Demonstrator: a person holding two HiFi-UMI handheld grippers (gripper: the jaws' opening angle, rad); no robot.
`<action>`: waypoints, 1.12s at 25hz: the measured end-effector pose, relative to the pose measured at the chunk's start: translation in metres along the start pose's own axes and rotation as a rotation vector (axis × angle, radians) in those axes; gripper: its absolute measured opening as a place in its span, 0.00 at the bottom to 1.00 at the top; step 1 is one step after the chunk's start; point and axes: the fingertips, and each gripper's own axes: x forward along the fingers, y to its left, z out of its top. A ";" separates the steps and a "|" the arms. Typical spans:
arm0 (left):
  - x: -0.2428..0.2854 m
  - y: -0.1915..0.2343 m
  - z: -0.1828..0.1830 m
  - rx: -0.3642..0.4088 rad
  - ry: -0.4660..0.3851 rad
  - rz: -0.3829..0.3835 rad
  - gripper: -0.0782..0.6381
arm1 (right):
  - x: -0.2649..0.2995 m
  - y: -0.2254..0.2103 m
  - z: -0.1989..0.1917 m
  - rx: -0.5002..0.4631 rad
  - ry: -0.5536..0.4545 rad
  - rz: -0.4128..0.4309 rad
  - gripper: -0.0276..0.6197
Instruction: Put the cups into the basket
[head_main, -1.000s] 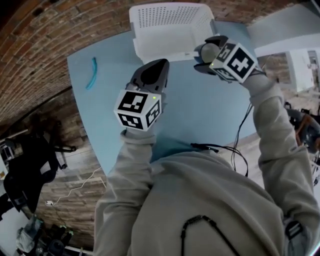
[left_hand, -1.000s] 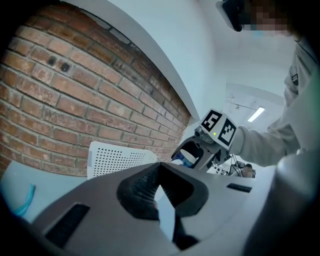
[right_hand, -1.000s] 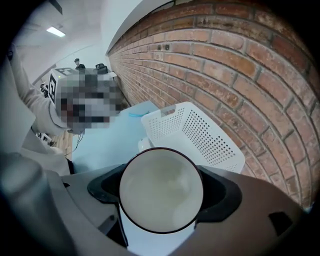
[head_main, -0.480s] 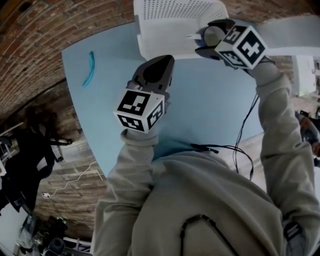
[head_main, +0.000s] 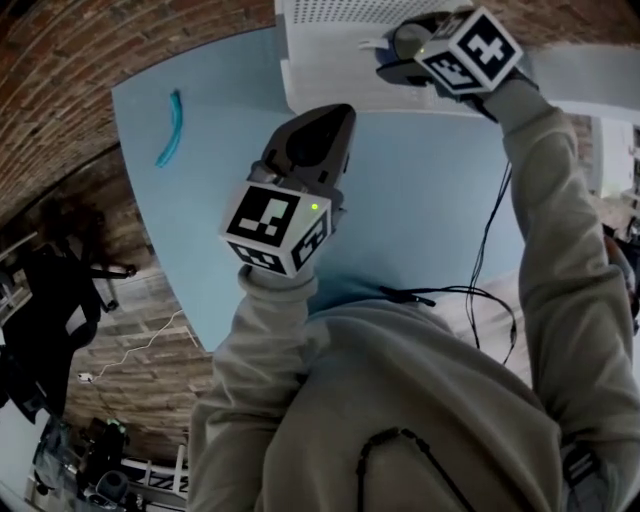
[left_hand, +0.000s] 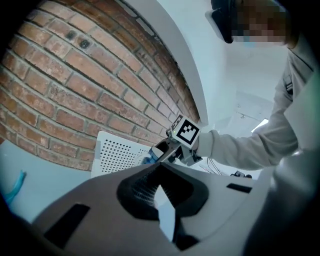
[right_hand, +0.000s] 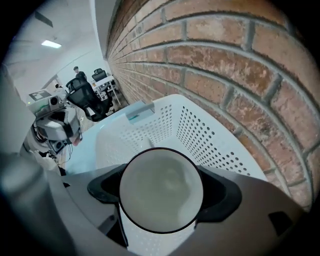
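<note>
Moved: right gripper (head_main: 400, 50) is carrying the cup (right_hand: 161, 190) further out than a second ago, from the near rim of the basket (head_main: 330, 60) to over its inside. The left gripper (head_main: 335, 120) is sitting roughly where it was.
Left gripper: hanging over the table (head_main: 430, 200) nearest the person, jaws closed together with nothing between them, doing no work.
Table: showing no other cup in any view. Only a blue strip (head_main: 168, 128) is lying off to the left, well apart from the basket.
Right gripper: clamping the cup, one jaw pressing each side of its wall.
Cup vs claw: sitting squarely between the jaws and filling the gap. Its round dark-rimmed end is facing back along the gripper, probably the open mouth. Not yet let go.
Cup vs basket: hovering above the perforated floor, inside the rim line, apart from the walls as far as I can tell.
Basket: standing at the far edge of the table against the brick wall (right_hand: 225, 60). The floor showing around the cup is looking bare; the rest is hiding behind the cup.
Progress: judging the carry as done, with lowering and releasing left. Can't tell whether more cups are waiting out of view.
</note>
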 end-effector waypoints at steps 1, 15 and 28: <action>-0.001 0.003 0.001 -0.007 -0.007 0.003 0.10 | 0.009 -0.003 -0.002 0.006 0.009 0.005 0.69; -0.008 0.011 -0.006 -0.028 -0.004 0.020 0.10 | 0.118 -0.006 -0.047 -0.028 0.199 0.055 0.69; -0.007 0.017 -0.016 -0.029 0.018 0.032 0.10 | 0.154 -0.018 -0.061 0.008 0.195 0.049 0.69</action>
